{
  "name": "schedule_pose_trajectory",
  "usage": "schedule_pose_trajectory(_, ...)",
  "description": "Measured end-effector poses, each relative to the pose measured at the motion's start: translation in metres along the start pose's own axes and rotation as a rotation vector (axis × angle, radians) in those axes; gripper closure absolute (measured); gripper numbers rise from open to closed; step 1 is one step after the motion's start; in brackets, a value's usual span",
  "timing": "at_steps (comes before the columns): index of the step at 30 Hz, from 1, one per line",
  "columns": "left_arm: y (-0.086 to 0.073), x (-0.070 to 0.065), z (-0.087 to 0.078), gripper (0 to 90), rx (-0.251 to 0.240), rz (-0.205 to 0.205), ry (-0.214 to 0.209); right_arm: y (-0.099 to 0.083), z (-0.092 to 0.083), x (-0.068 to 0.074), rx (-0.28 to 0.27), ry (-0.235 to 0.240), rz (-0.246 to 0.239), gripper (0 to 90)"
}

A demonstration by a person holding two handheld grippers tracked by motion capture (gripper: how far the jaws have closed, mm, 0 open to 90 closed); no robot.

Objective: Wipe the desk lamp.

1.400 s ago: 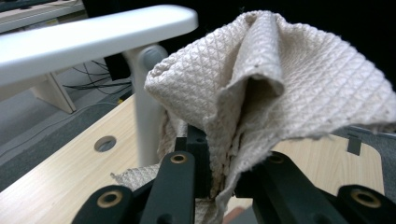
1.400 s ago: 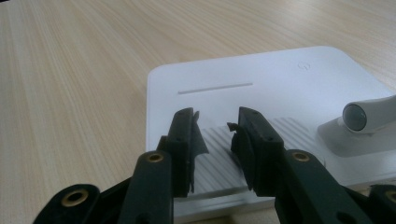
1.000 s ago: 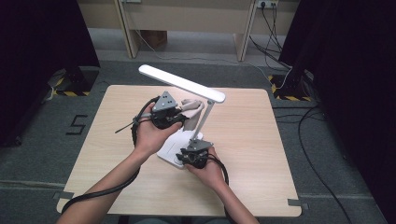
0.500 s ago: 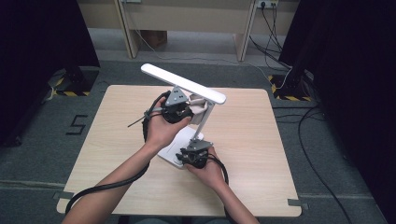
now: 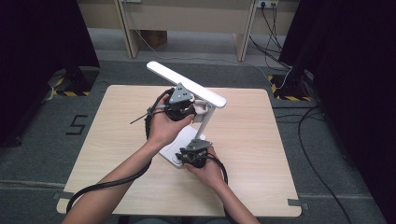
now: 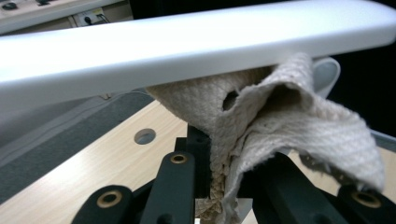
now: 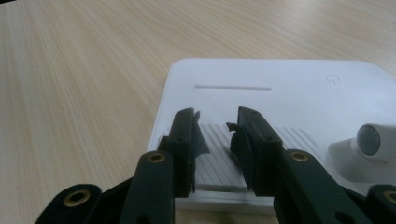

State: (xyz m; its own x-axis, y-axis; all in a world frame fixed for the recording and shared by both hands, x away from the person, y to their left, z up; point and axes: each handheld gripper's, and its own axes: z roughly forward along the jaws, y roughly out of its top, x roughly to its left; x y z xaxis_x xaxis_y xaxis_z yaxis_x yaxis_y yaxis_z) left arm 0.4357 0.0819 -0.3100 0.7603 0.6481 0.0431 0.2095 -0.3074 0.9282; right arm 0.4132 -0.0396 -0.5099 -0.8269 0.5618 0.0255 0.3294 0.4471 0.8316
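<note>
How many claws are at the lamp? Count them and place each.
2. The left claw grips a cloth under the lamp head; the right claw, open, rests on the lamp base.

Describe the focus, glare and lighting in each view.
High view: evenly lit, sharp, table bright against dark surroundings. Left gripper view: lamp head overexposed and soft, cloth sharp. Right gripper view: lamp base slightly washed out, near jaws blurred.

Grey carpet floor [image 5: 56, 154], black curtains [image 5: 42, 51], wall sockets [image 5: 264, 3]

the lamp head [image 6: 187, 46] hides the cloth's [image 6: 280, 121] upper edge.
</note>
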Motion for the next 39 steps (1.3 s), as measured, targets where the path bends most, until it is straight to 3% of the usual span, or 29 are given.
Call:
schedule_pose_trajectory(23,0.005,0.004,0.001,80.9,0.007,-0.009,-0.016,0.004,0.0,0.0,0.03,-0.009,-0.001,67.9)
schedule_pose_trajectory(26,0.005,0.004,0.001,80.8,0.007,-0.01,-0.017,0.009,-0.001,0.005,0.064,-0.021,-0.004,58.3)
schedule_pose_trajectory(27,0.005,0.005,0.002,80.8,0.007,-0.007,-0.016,0.009,0.0,0.006,0.05,-0.032,-0.02,55.9)
schedule_pose_trajectory(30,0.006,0.005,0.002,80.8,0.008,-0.006,-0.018,0.012,0.001,0.012,0.017,-0.057,-0.038,54.7)
schedule_pose_trajectory(35,0.007,0.005,0.002,80.9,0.011,-0.006,-0.019,0.018,0.01,0.011,0.032,-0.083,-0.055,50.2)
schedule_pose_trajectory(37,0.007,0.005,0.002,80.8,0.012,-0.004,-0.02,0.021,0.013,0.01,0.046,-0.074,-0.052,55.1)
schedule_pose_trajectory(39,0.007,0.005,0.002,80.9,0.012,-0.007,-0.022,0.024,0.016,0.01,0.056,-0.063,-0.042,54.3)
